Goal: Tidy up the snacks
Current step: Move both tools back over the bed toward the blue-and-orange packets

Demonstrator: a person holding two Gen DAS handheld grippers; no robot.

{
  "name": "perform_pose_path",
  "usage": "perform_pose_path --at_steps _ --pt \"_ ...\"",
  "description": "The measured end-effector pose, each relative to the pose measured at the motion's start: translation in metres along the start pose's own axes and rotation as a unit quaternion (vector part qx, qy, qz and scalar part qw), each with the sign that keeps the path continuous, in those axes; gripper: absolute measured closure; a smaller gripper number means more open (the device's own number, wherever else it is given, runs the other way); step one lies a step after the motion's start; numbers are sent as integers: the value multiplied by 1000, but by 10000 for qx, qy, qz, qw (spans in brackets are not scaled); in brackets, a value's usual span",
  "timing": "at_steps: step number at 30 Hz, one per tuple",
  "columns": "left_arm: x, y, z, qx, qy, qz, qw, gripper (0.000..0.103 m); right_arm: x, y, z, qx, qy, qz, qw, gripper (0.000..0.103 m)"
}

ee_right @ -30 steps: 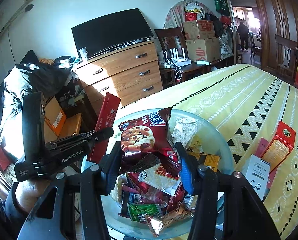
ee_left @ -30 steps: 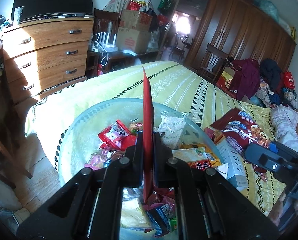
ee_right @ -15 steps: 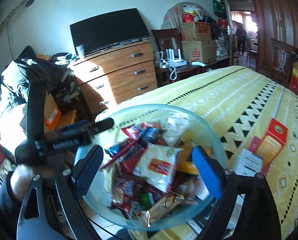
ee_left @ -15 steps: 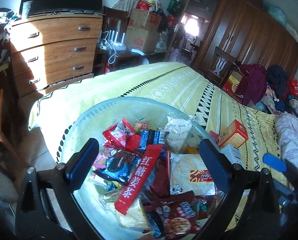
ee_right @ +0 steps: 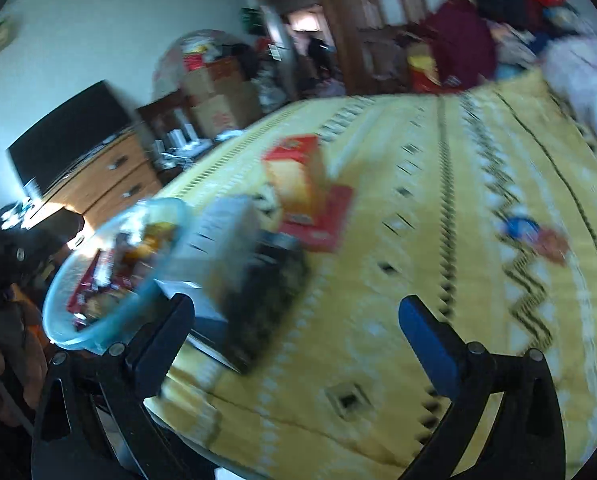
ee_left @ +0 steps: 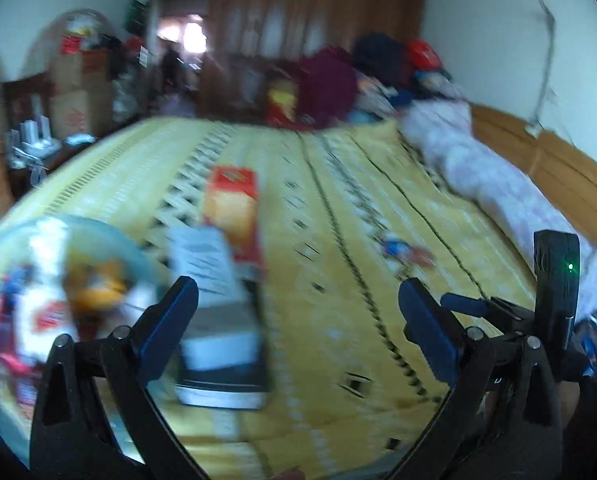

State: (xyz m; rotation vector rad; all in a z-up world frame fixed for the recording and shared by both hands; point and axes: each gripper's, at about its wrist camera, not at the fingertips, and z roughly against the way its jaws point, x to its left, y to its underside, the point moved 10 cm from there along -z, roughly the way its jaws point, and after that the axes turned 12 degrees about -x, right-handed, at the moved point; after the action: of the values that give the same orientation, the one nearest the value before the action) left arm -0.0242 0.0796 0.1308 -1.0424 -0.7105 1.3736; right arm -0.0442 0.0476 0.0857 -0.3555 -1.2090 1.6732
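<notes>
Both views are motion-blurred. A clear bowl (ee_left: 58, 226) (ee_right: 98, 332) full of snack packets (ee_left: 94, 284) sits at the left on the yellow bedspread (ee_left: 338, 200). Beside it lie a white box (ee_left: 206, 256) (ee_right: 226, 224) and an orange-red box (ee_left: 230, 204) (ee_right: 294, 172). A small blue-and-red packet (ee_left: 406, 250) (ee_right: 534, 232) lies alone further right. My left gripper (ee_left: 297, 286) is open and empty above the bedspread, right of the bowl. My right gripper (ee_right: 296, 302) has its jaws opening wide with nothing between them, its body showing at the left wrist view's right edge (ee_left: 554, 280).
A wooden dresser (ee_right: 110, 176) with a dark screen stands past the bed's left end, with stacked cartons (ee_right: 218, 96) beside it. A pile of clothes (ee_left: 330, 84) and a pink rolled blanket (ee_left: 478, 168) lie at the far right, against a wooden headboard (ee_left: 558, 164).
My left gripper let go of a red strip packet and my right a red cookie bag; both packets now lie in the bowl. Both grippers then swung right, out over the bedspread.
</notes>
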Motion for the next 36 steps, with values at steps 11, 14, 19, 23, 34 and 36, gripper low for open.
perform_pose_path --at_steps 11,14,19,23,34,36 --pt "-66 148 -127 1908 366 -736 9782 2 -180 95 12 764 1230 -1106 9833 0" --pt "-64 167 -148 2151 204 -830 9728 2 -201 101 8 783 1294 -1009 9833 0" --pt "-54 181 -170 2320 153 -599 9708 2 -224 95 -8 786 1242 -878 9852 0" --pt "-52 187 -169 1876 145 -780 9790 0 -253 64 -25 640 1271 -879 9859 0" --pt "-49 182 -168 1471 468 -517 9867 0 -365 -43 -142 964 1158 -500 9873 14" --pt "-49 182 -167 1452 497 -476 9870 0 -366 -52 -171 1045 1051 -287 9885 14"
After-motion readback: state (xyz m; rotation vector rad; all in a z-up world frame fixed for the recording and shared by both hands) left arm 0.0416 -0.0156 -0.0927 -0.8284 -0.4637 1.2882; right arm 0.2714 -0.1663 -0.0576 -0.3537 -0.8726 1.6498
